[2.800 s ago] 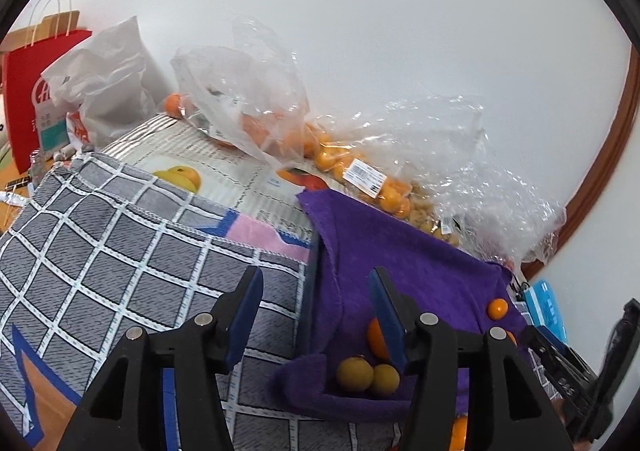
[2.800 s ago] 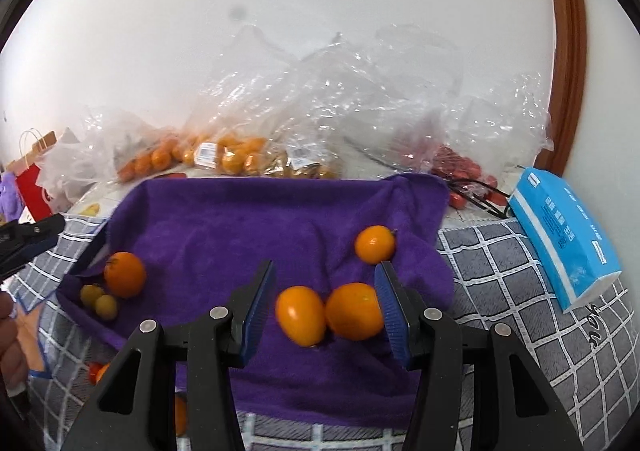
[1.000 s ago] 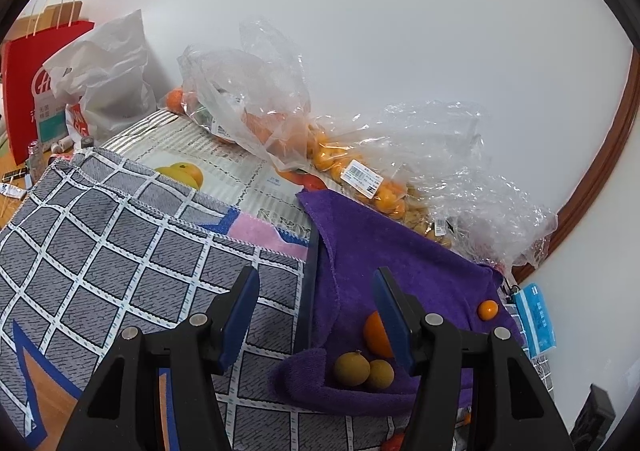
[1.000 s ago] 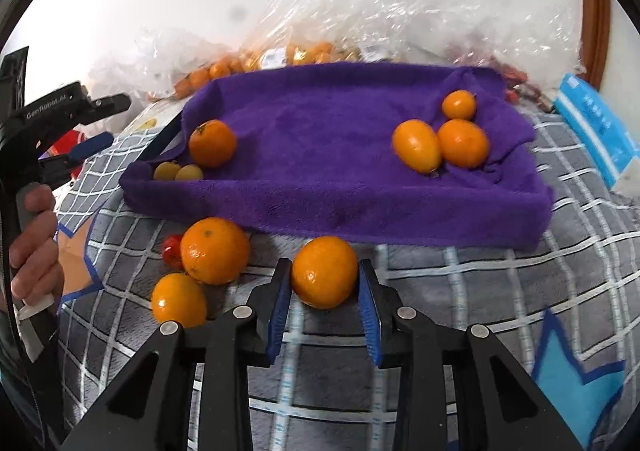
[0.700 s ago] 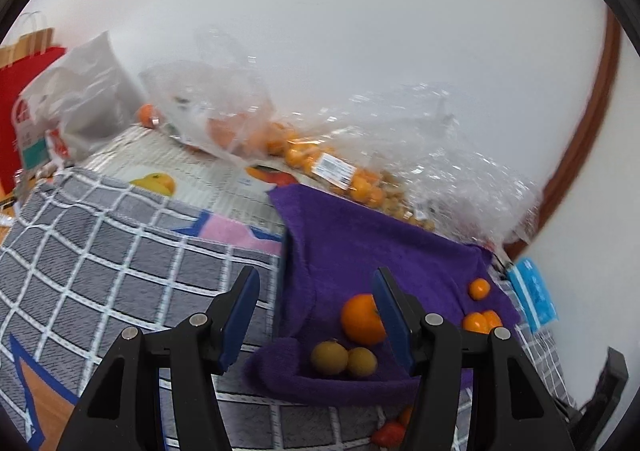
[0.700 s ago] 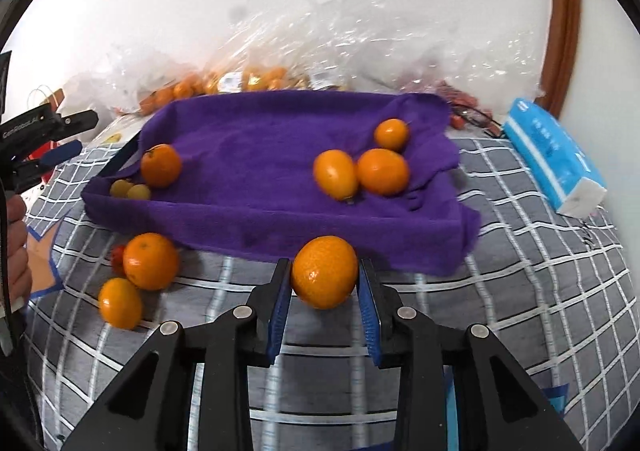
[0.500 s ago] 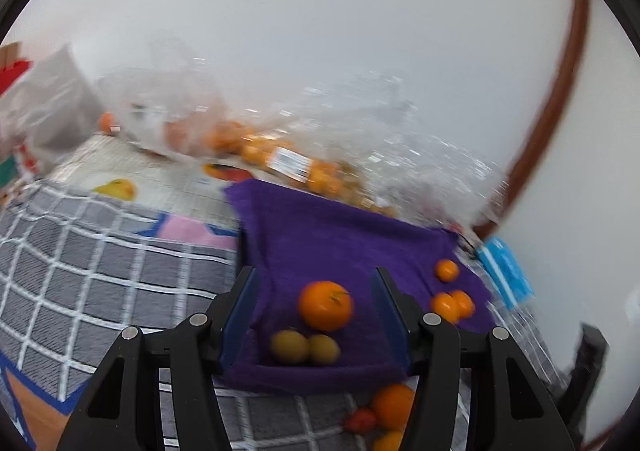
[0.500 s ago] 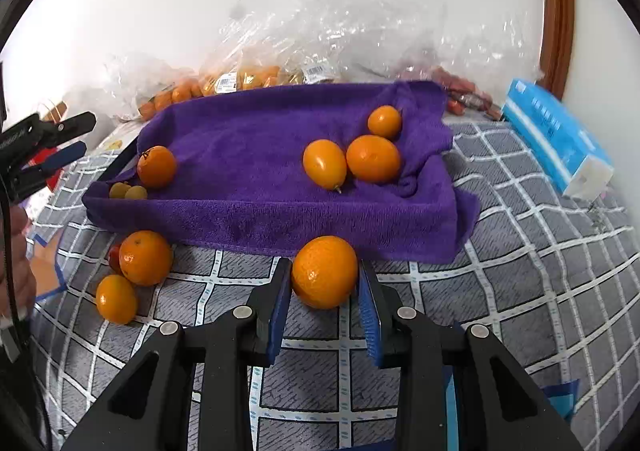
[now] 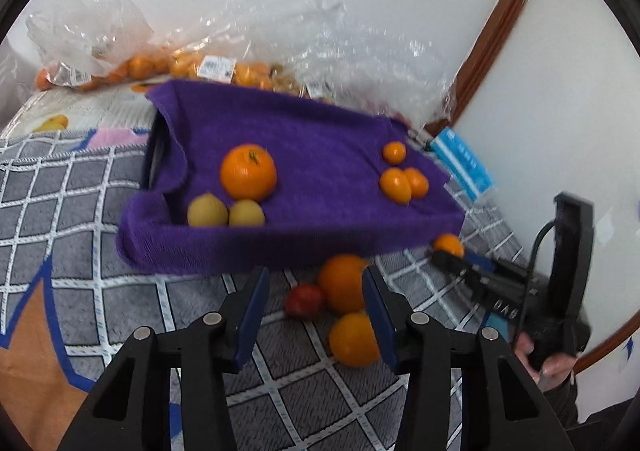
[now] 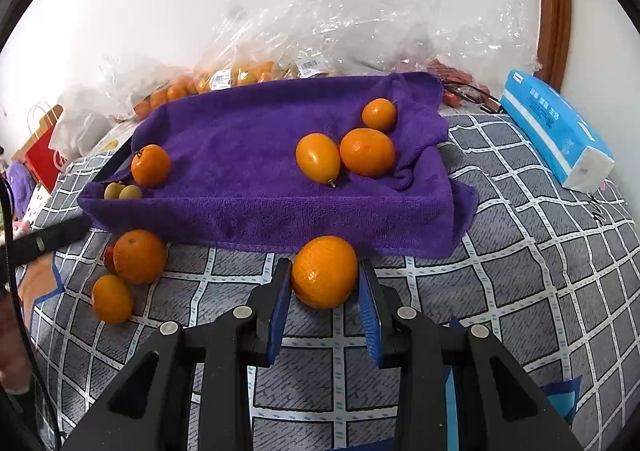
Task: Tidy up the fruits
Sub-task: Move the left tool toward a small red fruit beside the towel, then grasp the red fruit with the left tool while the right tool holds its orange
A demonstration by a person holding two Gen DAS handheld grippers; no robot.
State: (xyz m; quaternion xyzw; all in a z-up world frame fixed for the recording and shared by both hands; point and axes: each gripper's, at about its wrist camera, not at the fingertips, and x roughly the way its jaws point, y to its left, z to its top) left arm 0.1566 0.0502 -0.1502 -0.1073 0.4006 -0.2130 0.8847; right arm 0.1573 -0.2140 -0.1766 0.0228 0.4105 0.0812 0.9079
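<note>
A tray draped in a purple towel holds a big orange, two small yellow fruits and three small oranges. In front of it, on the checked mat, lie a loose orange, a second orange and a red tomato. My left gripper hovers over these. Its jaws are closing, with the tomato and the nearer orange between them, and the pads press on nothing. My right gripper is shut on an orange just before the tray's front edge.
Clear plastic bags of oranges are heaped behind the tray against the wall. A blue tissue pack lies to the right and a red paper bag stands far left. The grey checked mat covers the surface.
The left gripper has swung right and down from the mat's left side to above the loose fruit in front of the tray, and its jaws have narrowed. The right gripper keeps its orange.
</note>
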